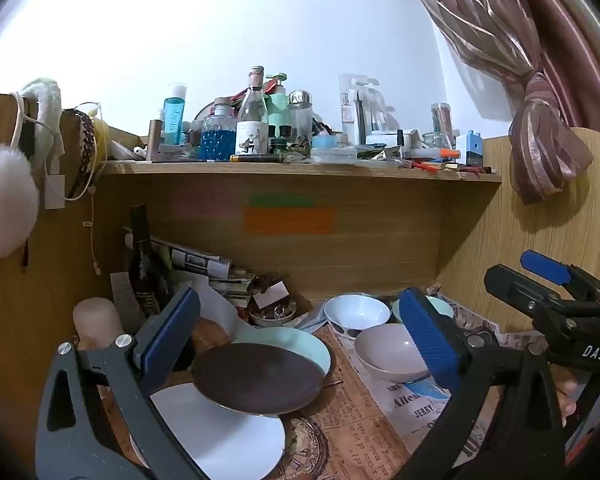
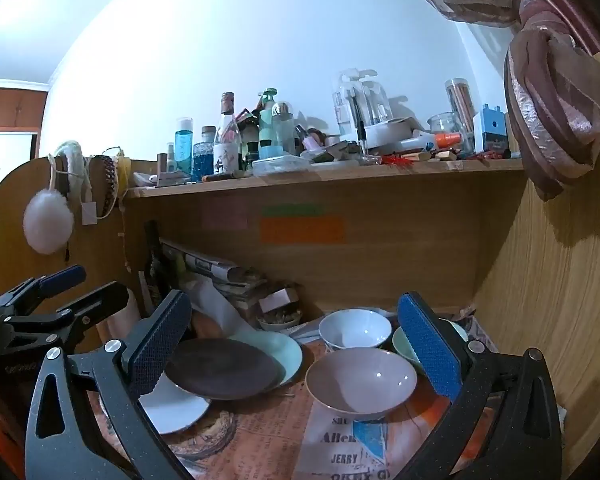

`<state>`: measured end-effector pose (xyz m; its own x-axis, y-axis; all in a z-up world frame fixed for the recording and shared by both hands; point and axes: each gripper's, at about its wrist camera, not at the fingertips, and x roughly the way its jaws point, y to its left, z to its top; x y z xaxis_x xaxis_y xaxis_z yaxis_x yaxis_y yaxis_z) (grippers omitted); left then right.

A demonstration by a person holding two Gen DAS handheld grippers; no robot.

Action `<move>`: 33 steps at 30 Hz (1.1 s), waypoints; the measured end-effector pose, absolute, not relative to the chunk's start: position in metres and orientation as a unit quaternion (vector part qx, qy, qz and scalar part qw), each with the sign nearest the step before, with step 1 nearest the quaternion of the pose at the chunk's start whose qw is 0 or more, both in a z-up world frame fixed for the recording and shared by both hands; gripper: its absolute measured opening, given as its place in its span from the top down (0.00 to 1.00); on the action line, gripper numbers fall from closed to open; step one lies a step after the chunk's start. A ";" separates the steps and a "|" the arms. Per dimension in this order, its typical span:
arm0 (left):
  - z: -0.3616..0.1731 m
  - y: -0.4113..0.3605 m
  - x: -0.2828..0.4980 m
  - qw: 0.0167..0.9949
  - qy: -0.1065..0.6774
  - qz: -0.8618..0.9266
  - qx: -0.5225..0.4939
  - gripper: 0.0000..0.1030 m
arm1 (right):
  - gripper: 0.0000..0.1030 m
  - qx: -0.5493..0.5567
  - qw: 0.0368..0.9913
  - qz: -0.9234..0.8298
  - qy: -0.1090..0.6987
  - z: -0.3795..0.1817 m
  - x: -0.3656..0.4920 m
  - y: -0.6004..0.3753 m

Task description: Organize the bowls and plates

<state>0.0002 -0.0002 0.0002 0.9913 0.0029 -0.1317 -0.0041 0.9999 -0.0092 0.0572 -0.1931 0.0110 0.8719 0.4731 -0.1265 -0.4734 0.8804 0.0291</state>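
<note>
Three plates overlap on the printed mat: a dark brown plate (image 1: 256,380) (image 2: 220,368) lies across a pale teal plate (image 1: 304,346) (image 2: 286,350) and a white plate (image 1: 220,436) (image 2: 172,406). To their right stand a white bowl (image 1: 356,312) (image 2: 354,328), a pinkish-grey bowl (image 1: 392,354) (image 2: 360,380) and a teal bowl (image 1: 440,305) (image 2: 404,346), the last partly hidden by a finger. My left gripper (image 1: 300,340) (image 2: 96,284) hovers open over the plates, holding nothing. My right gripper (image 2: 296,344) (image 1: 520,276) hovers open before the bowls, also holding nothing.
A wooden shelf (image 1: 300,172) crowded with bottles and jars overhangs the desk. At the back left stand a dark bottle (image 1: 142,264), stacked newspapers (image 1: 204,264) and a small dish of trinkets (image 1: 272,314). Wooden side panels (image 2: 548,300) and a tied curtain (image 2: 552,120) close in the right.
</note>
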 end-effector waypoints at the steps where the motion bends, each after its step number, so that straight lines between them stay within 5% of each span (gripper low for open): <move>1: 0.000 0.000 0.000 0.998 0.068 0.001 -0.004 0.01 | 0.00 -0.001 0.967 0.244 0.065 0.012 0.057 -0.193; 33: -0.006 0.006 0.010 0.998 0.066 0.002 -0.015 0.01 | 0.00 -0.001 0.966 0.245 0.077 0.007 0.072 -0.190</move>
<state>0.0104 0.0059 -0.0062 0.9914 0.0014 -0.1308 -0.0053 0.9995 -0.0298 0.0719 -0.1899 0.0067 0.8681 0.4732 -0.1500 -0.4736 0.8800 0.0350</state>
